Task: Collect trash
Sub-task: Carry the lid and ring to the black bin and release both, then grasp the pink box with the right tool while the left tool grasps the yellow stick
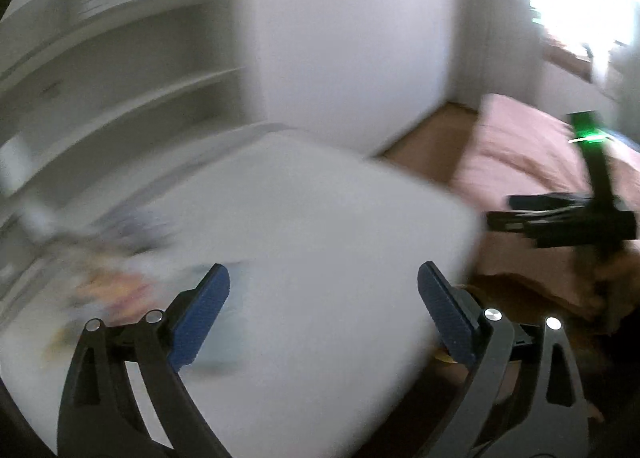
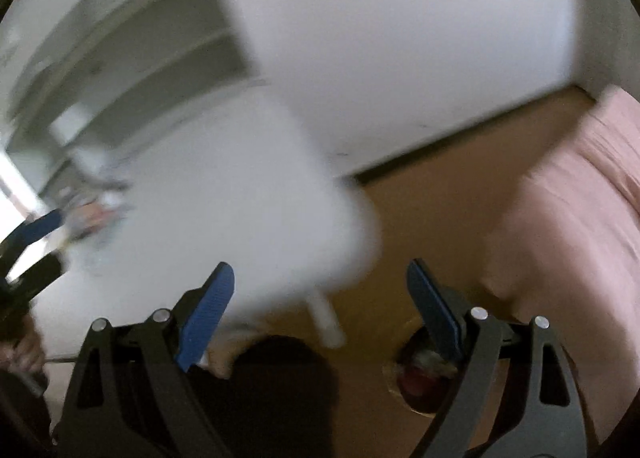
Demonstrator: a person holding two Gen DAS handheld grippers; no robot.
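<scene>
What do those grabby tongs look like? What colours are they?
The left tongs and the right tongs look alike: each has two flat blue ribbed pads on black plastic arms, joined by shiny silver round pins. One handle shows a green light.

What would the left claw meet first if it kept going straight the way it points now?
Probably the bare top of the white rectangular table, which fills the space between the open left claw's blue pads. Blur leaves depth uncertain.
</scene>
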